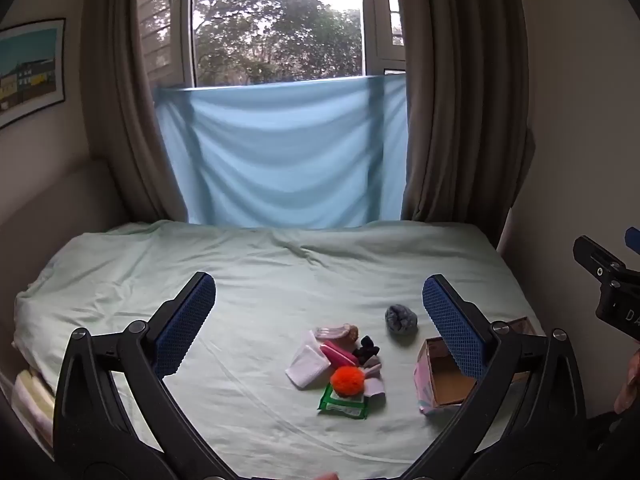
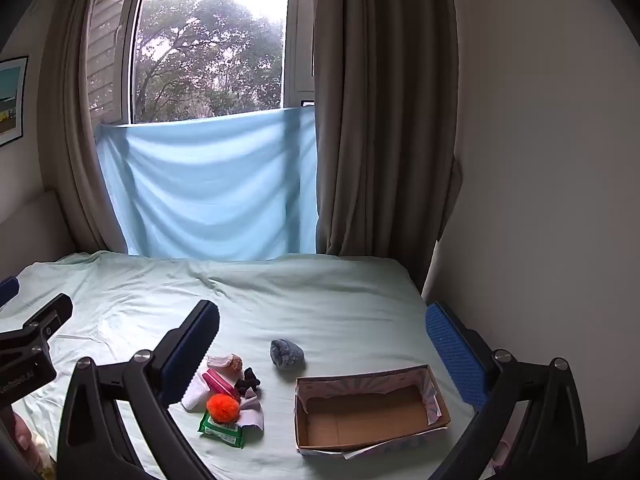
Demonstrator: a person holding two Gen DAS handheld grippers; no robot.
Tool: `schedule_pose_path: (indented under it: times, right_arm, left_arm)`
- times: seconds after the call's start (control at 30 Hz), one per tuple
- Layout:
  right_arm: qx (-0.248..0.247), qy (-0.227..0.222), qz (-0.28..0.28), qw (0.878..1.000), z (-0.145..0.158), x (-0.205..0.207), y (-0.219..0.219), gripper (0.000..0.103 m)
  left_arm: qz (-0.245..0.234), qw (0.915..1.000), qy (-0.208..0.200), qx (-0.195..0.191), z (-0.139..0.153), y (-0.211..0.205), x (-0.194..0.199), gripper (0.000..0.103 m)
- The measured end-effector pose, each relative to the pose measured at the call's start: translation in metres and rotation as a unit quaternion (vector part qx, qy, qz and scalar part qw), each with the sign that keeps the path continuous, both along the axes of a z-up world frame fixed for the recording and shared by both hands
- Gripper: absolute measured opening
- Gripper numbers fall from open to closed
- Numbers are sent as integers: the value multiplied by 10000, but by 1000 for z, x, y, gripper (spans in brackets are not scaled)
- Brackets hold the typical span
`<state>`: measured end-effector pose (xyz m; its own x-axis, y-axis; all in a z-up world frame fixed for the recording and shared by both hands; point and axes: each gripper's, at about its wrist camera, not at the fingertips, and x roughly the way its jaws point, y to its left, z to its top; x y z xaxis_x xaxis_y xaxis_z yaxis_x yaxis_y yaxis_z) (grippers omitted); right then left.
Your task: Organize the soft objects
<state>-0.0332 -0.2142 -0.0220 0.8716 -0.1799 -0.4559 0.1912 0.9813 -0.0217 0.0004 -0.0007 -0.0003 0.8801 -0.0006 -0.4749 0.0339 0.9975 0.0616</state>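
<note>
right wrist: both grippers, left and right, gape wide above the bed; cardboard box sits probably near its right edge.

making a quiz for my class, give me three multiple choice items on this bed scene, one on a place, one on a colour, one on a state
1. Where does the blue-grey bundle lie relative to the pile of small things?
A. on top of it
B. apart, nearer the window
C. inside the box

2. What colour is the fluffy pompom?
A. orange
B. yellow
C. purple

3. What state is the cardboard box in?
A. closed with a lid
B. open and holding socks
C. open with nothing inside

Key:
1 B, bare sheet separates it from the pile.
2 A, it is bright orange, resting on the green packet.
3 C, its bare brown floor shows.

Both the left claw and right claw stand open.
</note>
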Motion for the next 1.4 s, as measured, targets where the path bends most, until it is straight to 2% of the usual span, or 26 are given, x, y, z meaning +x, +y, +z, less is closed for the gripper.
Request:
schedule_pose_path:
  times: [0.53, 1.4]
  right_arm:
    - [117, -38, 40, 9999, -3, -1, -8, 103]
    - [85, -57, 157, 9998, -5, -3, 5, 103]
  left_arm:
    - [21, 9999, 18, -97, 0, 5, 2, 103]
    - [53, 9997, 31, -219, 1, 12, 1, 103]
